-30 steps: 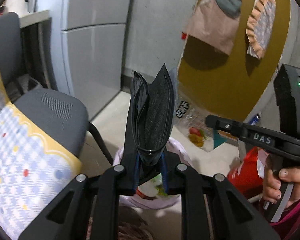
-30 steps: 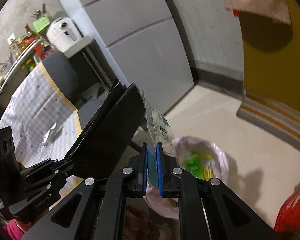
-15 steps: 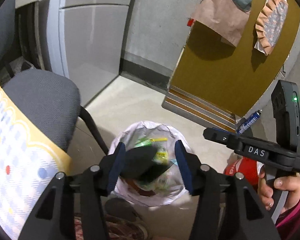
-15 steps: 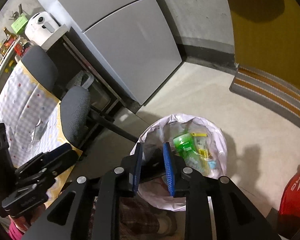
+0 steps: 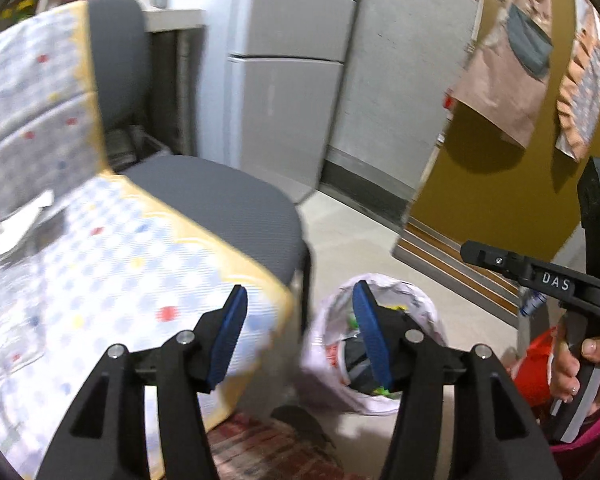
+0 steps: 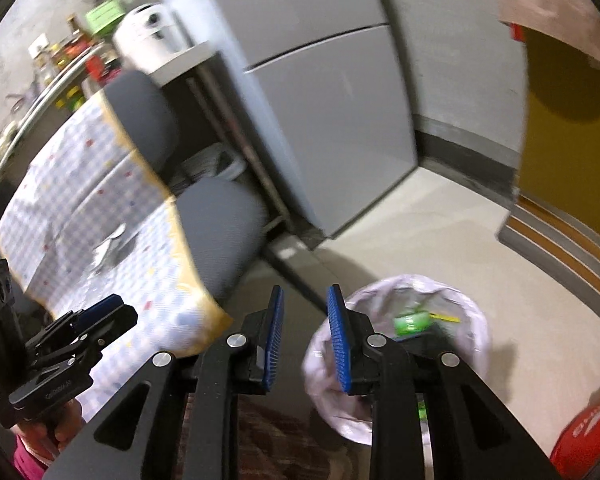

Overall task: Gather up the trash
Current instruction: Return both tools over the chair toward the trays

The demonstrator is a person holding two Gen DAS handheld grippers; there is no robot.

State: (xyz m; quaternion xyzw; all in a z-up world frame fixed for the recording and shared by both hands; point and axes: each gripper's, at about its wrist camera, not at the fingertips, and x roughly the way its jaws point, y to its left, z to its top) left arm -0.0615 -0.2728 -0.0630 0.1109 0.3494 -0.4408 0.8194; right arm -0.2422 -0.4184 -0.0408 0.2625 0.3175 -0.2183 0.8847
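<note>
A white-lined trash bin [image 5: 388, 308] stands on the floor beside the table, also in the right wrist view [image 6: 472, 320]. It holds a black plastic tray [image 5: 356, 360], green wrappers [image 6: 410, 322] and other scraps. My left gripper [image 5: 298, 332] is open and empty, over the gap between table edge and bin. My right gripper [image 6: 304, 336] is open and empty, just left of the bin. A crumpled silver foil wrapper [image 5: 24, 220] lies on the tablecloth; the right wrist view shows it too [image 6: 108, 248].
A table with a checked, dotted cloth [image 5: 112, 264] fills the left. A grey office chair [image 5: 220, 204] stands behind it. A grey cabinet [image 6: 332, 92] and a mustard door [image 5: 496, 184] line the back. A red bag [image 6: 588, 436] lies on the floor at right.
Both grippers let go of the black tray and clear wrapper, which dropped into the bin. Both opened wide and swung left toward the table.
</note>
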